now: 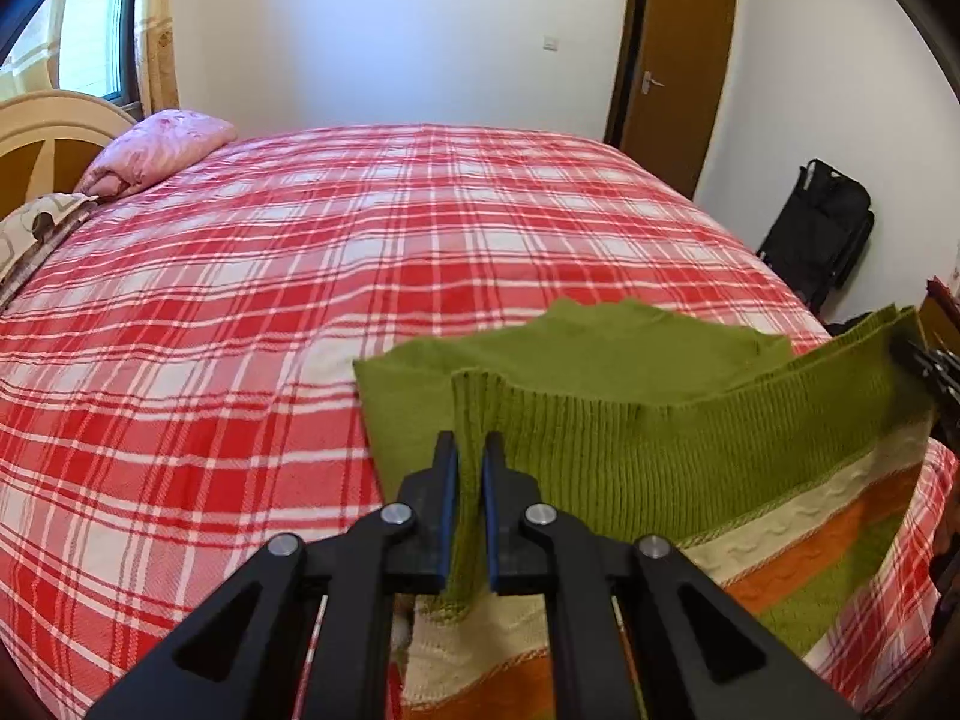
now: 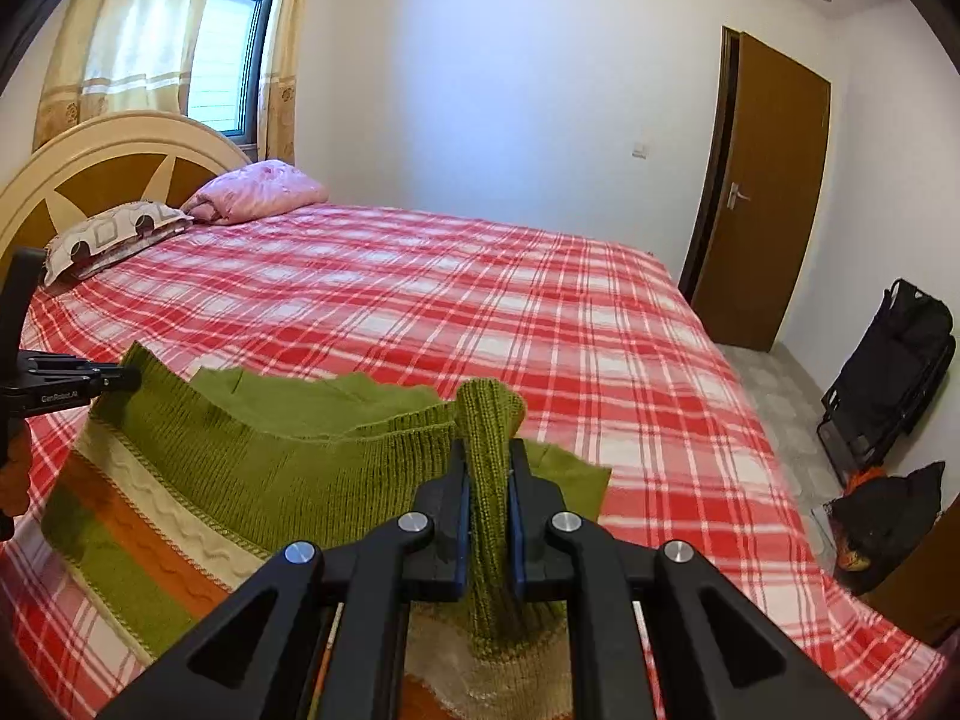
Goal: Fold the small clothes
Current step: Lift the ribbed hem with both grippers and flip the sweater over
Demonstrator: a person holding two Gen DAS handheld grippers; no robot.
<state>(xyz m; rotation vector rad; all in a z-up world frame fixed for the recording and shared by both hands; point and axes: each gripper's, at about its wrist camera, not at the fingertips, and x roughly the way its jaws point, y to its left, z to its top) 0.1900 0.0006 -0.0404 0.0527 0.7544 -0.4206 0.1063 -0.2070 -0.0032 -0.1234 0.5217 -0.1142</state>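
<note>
Striped green sweater (image 1: 690,450) lifted by its ribbed hem above the bed (image 1: 300,300), clamped at either corner by left gripper (image 1: 471,450) and right gripper (image 2: 487,468); best carried forward level, hem taut.

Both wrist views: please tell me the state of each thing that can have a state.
left gripper: shut on the sweater's ribbed hem
right gripper: shut on the same hem
sweater: hem lifted and stretched between the grippers, rest on the bed
door: open
curtain: drawn partly aside
</note>
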